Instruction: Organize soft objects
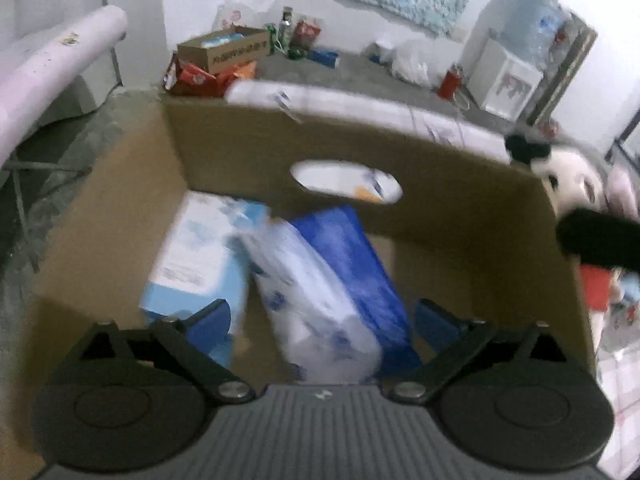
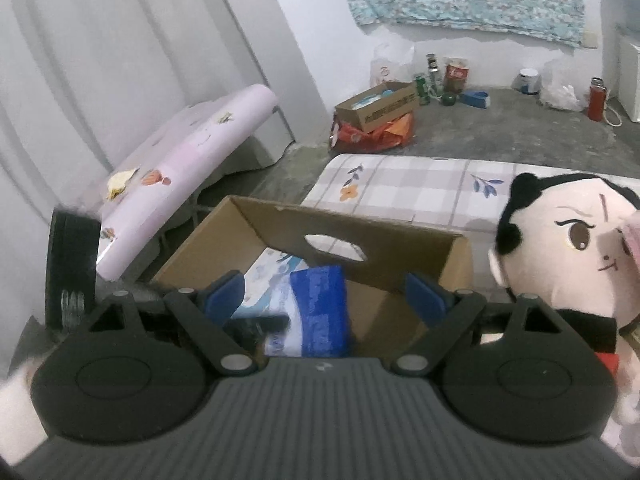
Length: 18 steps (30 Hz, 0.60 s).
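Note:
An open cardboard box point(image 1: 240, 152) holds a light-blue pack point(image 1: 200, 256), a white soft pack with blue print point(image 1: 312, 292) and a dark-blue pack point(image 1: 360, 264) leaning on it. My left gripper point(image 1: 324, 312) hangs open above the box; the packs show between its blue fingers point(image 1: 212, 316), which touch nothing. The right wrist view takes in the same box point(image 2: 400, 248) from its near side, with the dark-blue pack point(image 2: 324, 312) inside. My right gripper point(image 2: 324, 288) is open and empty. A plush doll point(image 2: 568, 240) with black hair stands just right of the box.
The box rests on a bed with a checked sheet point(image 2: 420, 188). A pink padded board point(image 2: 180, 160) leans at the left. On the grey floor behind are a small carton point(image 2: 380, 106), cans, bags and a red bottle point(image 2: 596, 98). A black blurred shape point(image 1: 600, 240) crosses the doll point(image 1: 572, 176).

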### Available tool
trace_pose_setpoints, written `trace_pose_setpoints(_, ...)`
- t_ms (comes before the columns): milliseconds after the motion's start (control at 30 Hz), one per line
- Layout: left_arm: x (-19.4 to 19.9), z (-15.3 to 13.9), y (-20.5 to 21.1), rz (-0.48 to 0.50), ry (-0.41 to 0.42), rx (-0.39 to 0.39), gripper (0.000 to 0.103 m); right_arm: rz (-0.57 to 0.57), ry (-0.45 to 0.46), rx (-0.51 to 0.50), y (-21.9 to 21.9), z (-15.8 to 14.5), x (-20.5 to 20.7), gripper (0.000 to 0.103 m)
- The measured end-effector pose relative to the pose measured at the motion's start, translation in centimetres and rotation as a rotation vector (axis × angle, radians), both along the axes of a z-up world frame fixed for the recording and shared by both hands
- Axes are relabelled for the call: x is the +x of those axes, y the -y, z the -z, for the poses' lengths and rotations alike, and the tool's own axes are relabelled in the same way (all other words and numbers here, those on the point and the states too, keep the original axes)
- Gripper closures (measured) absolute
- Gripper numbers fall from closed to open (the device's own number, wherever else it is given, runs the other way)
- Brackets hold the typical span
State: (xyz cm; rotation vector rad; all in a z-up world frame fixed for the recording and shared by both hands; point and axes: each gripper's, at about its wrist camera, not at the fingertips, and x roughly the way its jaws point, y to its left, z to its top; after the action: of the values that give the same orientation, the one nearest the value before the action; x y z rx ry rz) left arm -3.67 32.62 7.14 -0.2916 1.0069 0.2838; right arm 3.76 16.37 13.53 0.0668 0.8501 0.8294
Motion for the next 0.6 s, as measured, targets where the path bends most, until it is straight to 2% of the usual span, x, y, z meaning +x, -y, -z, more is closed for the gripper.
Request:
trace_pose_setpoints(133, 2.8, 3.2, 2.4, -0.015, -0.099, 0.108, 0.005, 0.032, -0.019, 0.016, 0.7, 0.3, 0.2, 0.015)
trace_pose_setpoints(167, 3.3, 3.9, 3.0, 0.003, -0.125, 0.125, 0.016, 0.032, -0.021, 0.015, 0.8, 0.3, 0.2, 0.015)
trace_pose_setpoints(233, 3.0, 4.0, 3.4, 0.053, -0.125, 0.16, 0.019, 0.038, -0.015, -0.009, 1.0, 0.5, 0.3, 0.016)
trace_pose_setpoints(333, 1.8, 3.0, 2.9, 0.164, -0.137, 0.129, 0.022, 0.027, -0.019, 0.004, 1.8, 0.6, 0.4, 0.016)
trace_pose_setpoints(367, 1.4, 2.7, 2.8, 0.207, -0.134, 0.155, 0.022, 0.028, -0.021, 0.005, 2.0, 0.6, 0.5, 0.016)
trace_pose_setpoints(433, 0.3, 1.9, 3.1, 0.287, -0.101, 0.293, 0.023, 0.04, -0.02, 0.005, 2.3, 0.6, 0.7, 0.016)
trace_pose_setpoints(500, -0.5, 1.5, 3.5, 0.306, -0.087, 0.398, 0.019, 0.049, -0.033, 0.017, 2.4, 0.6, 1.0, 0.016)
trace_pose_setpoints(567, -0.8, 1.5, 3.3, 0.293, -0.099, 0.428, 0.015, 0.052, -0.034, 0.027, 2.4, 0.7, 1.0, 0.016)
trace_pose_setpoints(600, -0.8, 1.5, 3.0, 0.289, -0.113, 0.415, 0.014, 0.049, -0.029, 0.025, 2.2, 0.7, 0.9, 0.016)
